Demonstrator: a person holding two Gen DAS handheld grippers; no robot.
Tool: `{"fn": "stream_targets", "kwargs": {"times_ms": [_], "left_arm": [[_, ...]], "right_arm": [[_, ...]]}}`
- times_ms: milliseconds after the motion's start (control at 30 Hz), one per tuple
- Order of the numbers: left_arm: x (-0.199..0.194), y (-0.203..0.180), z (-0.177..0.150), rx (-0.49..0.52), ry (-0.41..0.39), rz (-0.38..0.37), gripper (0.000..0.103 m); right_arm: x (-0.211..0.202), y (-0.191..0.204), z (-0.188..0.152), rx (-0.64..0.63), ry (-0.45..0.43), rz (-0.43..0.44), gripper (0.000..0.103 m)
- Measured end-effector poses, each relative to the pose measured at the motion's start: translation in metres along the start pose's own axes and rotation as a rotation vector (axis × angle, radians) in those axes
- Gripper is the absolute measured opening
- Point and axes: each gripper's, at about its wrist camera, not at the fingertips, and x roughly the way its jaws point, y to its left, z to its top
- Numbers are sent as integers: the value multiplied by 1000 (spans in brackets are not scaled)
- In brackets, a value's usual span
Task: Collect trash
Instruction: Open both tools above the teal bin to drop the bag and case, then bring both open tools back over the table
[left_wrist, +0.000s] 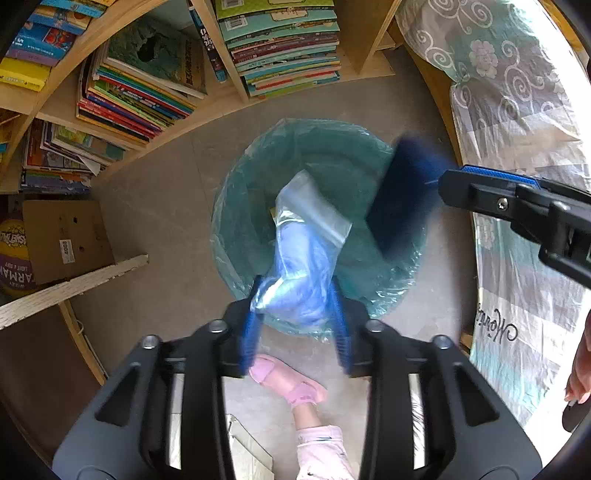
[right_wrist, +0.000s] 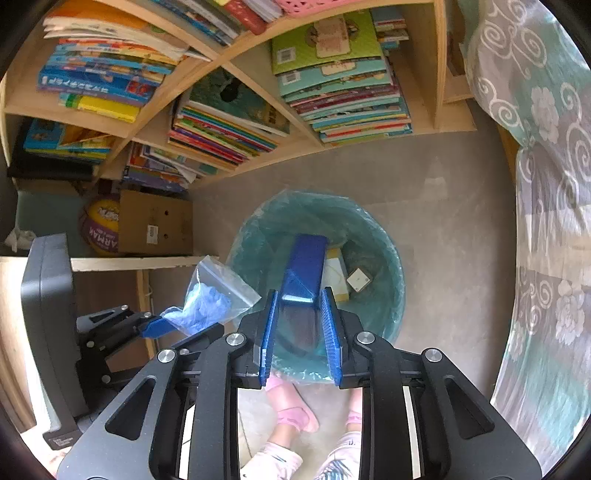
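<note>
Left wrist view: a wooden shelf (left_wrist: 207, 110) stacked with flat picture books fills the top. A swirl-patterned cloth (left_wrist: 517, 92) hangs down the right edge. Between them is grey floor (left_wrist: 166, 206). On it stands a round bin (left_wrist: 258, 177) lined with green film, directly under both tools. A brown carton (left_wrist: 62, 236) sits under the shelf at the left. In the right wrist view a yellow and purple ball (right_wrist: 99, 229) is just beside it.

The left gripper (left_wrist: 295, 291) points straight down over the near rim of the bin. The right gripper (right_wrist: 300, 295) slants down over the bin's middle.

A long blue box (right_wrist: 304, 258) hangs end-on in front of the right gripper's tips, over the bin mouth. Narrow gaps show on either side of it, so those fingers are released. It is smeared in the left wrist view.

A clear zip bag (left_wrist: 306, 221) of blue gloves lies with its crumpled end between the left fingers and the rest over the bin. It meets both pads, but blur hides whether they clench it.

At the bin's bottom lie a pale pack (right_wrist: 334, 273) and a small white square (right_wrist: 358, 278). A pink shoe (left_wrist: 280, 376) stands on the floor near the bin.
</note>
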Motion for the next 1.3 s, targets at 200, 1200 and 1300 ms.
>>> {"fn": "stream_targets", "kwargs": {"times_ms": [200, 1200, 1300], "left_arm": [[0, 5, -2, -21, -11, 11, 73], [-201, 43, -55, -129, -222, 56, 91], [-243, 52, -66, -154, -275, 74, 94]], "right_arm": [[-4, -3, 0, 17, -22, 5, 52], [-196, 92, -19, -223, -237, -7, 93], [-226, 110, -23, -268, -267, 3, 94]]}}
